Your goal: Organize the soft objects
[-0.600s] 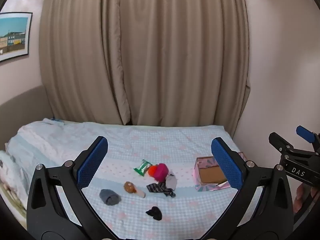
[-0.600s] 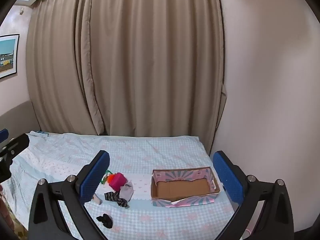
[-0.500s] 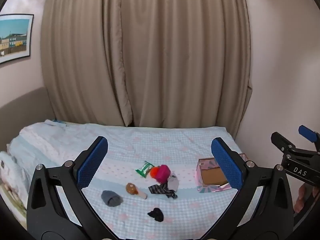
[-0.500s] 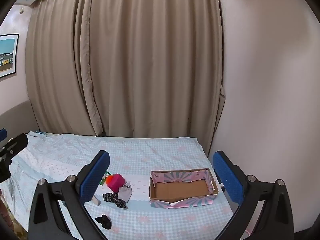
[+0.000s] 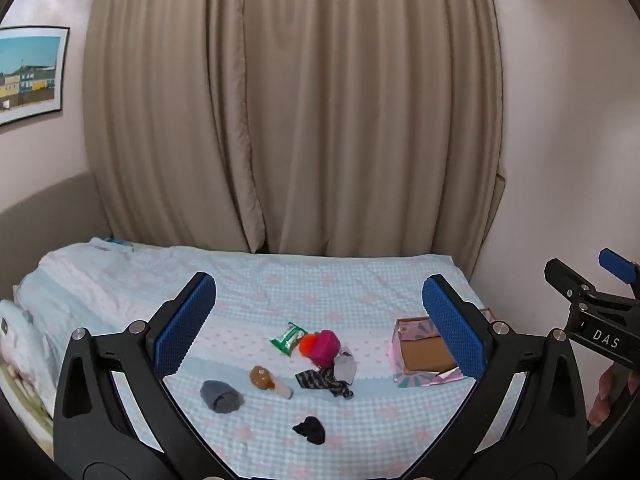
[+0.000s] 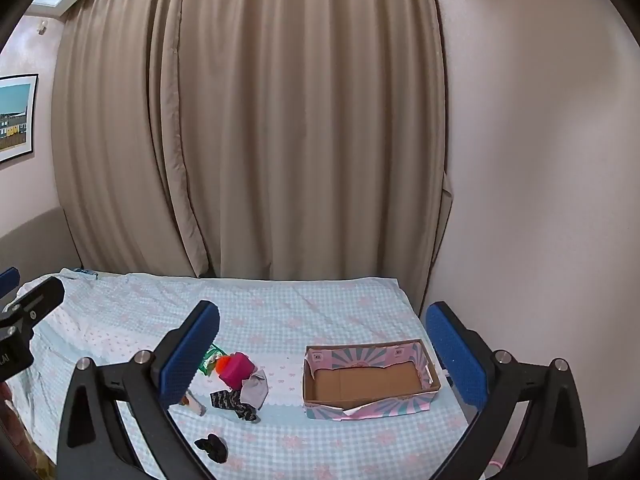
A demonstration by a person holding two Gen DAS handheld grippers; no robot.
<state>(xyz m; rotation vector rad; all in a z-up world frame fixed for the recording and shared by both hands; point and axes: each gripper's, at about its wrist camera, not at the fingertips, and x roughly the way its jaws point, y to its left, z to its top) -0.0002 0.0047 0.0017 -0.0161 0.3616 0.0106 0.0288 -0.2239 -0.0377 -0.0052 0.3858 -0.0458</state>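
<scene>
Small soft things lie in a loose group on the bed (image 5: 280,292): a grey rolled sock (image 5: 221,396), a black sock (image 5: 310,430), a striped dark sock (image 5: 322,382), a light grey sock (image 5: 345,368), a pink and orange plush (image 5: 322,346), a green packet (image 5: 288,336) and a brown toy (image 5: 266,378). An empty pink cardboard box (image 6: 370,384) sits to their right. My left gripper (image 5: 320,324) and right gripper (image 6: 322,350) are both open and empty, held well back from the bed.
Beige curtains (image 5: 296,100) hang behind the bed. A wall (image 6: 540,200) runs along the bed's right side. A framed picture (image 5: 28,76) hangs at left. A pillow (image 5: 16,340) lies at the bed's left end.
Both views have shifted slightly; the bed and objects sit a little lower and smaller in frame. The objects themselves have not moved.
</scene>
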